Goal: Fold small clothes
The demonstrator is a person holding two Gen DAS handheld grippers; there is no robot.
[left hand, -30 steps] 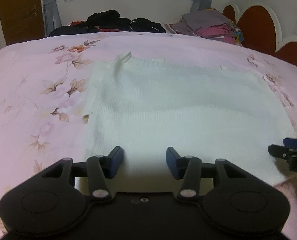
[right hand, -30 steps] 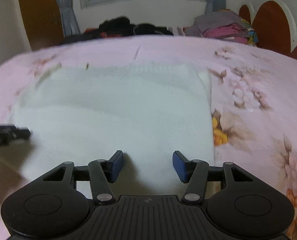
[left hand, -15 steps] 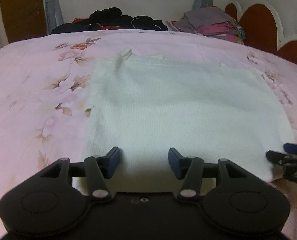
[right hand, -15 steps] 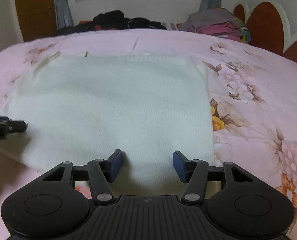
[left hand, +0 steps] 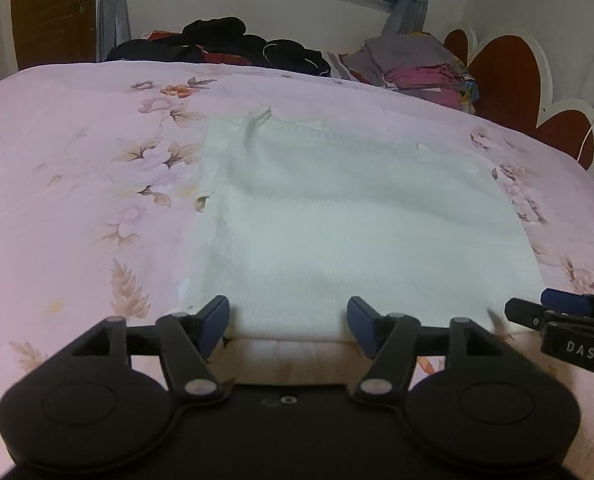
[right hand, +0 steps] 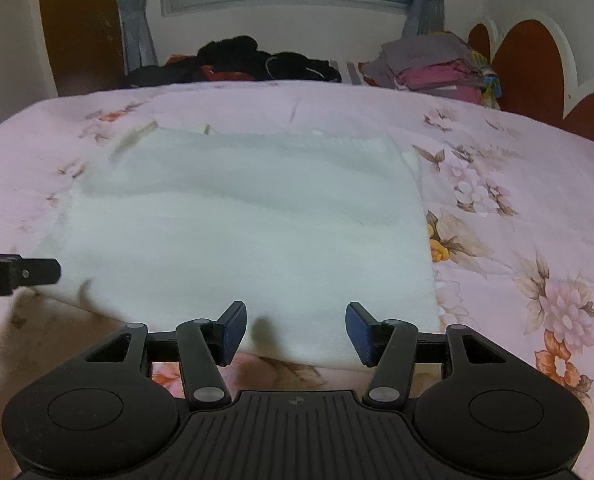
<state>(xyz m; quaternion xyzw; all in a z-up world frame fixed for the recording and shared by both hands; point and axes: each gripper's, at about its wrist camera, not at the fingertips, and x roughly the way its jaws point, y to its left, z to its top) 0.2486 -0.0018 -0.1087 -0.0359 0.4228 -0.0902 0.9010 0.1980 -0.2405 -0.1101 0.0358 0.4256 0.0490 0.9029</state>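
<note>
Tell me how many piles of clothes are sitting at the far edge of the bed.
2. A dark heap lies under the window, and a folded grey and pink stack sits beside the headboard. More may be hidden behind them.

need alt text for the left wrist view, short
A white knitted garment lies flat on a pink floral bedspread, its near edge between the open jaws of the left gripper. The right gripper enters at right; clothes piles sit behind.
</note>
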